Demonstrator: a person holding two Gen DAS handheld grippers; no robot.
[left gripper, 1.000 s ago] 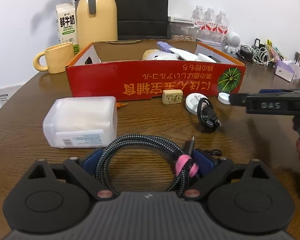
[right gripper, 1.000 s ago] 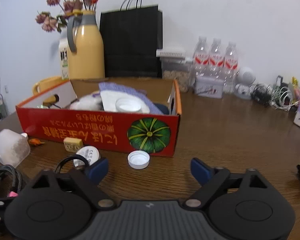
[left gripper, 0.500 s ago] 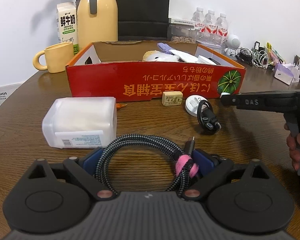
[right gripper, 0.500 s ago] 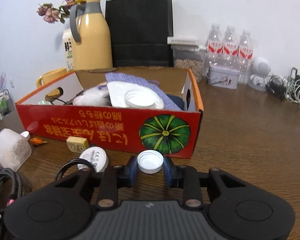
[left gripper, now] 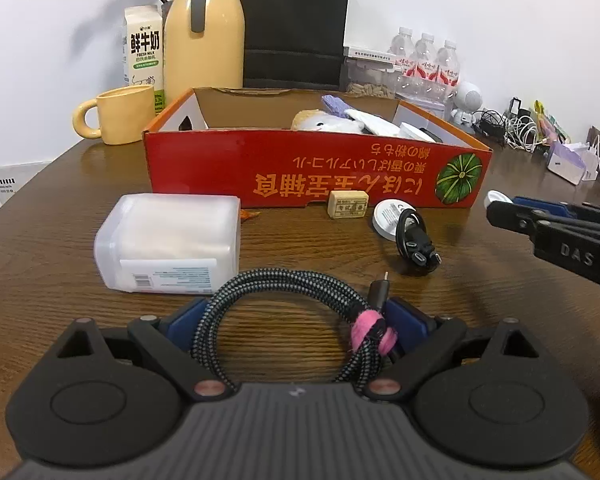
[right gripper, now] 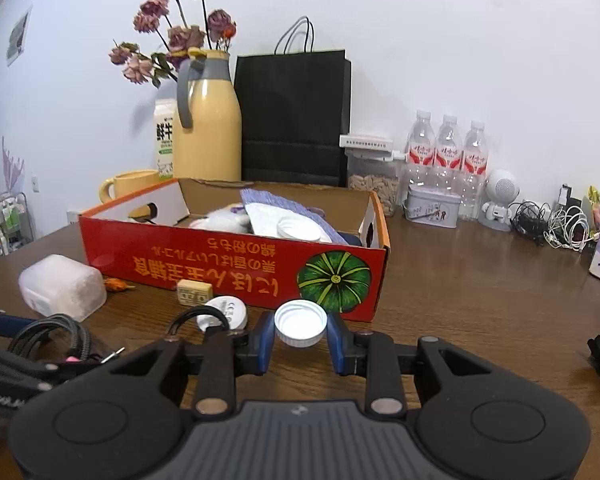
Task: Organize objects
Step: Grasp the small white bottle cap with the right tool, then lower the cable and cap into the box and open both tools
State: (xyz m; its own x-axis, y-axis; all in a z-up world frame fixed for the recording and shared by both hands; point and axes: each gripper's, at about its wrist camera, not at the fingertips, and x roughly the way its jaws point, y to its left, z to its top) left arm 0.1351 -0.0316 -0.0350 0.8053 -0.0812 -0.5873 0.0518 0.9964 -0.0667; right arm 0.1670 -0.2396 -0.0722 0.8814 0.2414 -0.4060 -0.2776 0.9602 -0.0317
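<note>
Clamping a white bottle cap [right gripper: 300, 323] by its ribbed rim, the right gripper [right gripper: 300, 340] has just closed its blue fingers [right gripper: 265, 340] on it, one pad on each side. The cap sits open side up and slightly tilted toward the camera, lifted off the desk [right gripper: 480, 308] just in front of the red cardboard box [right gripper: 236, 264] near its pumpkin-printed corner. It looks light, stiff and smooth, so a sideways pinch across the rim seems right; being round, it has no long axis, only its opening facing upward.

The left gripper [left gripper: 296, 322] has its fingers [left gripper: 182, 320] apart around a coiled braided cable [left gripper: 284, 292] bound with a pink strap [left gripper: 370, 334]; whether the pads press it I cannot tell. The cable is soft and springy, lying flat near the desk's front edge, its plug pointing toward the box. I would take it at the strapped bundle.

Beyond lie a translucent plastic container [left gripper: 168, 244] on its side, a small tan block [left gripper: 348, 204], a white disc [left gripper: 390, 218] and a short black cable [left gripper: 414, 240], all in front of the box.
</note>
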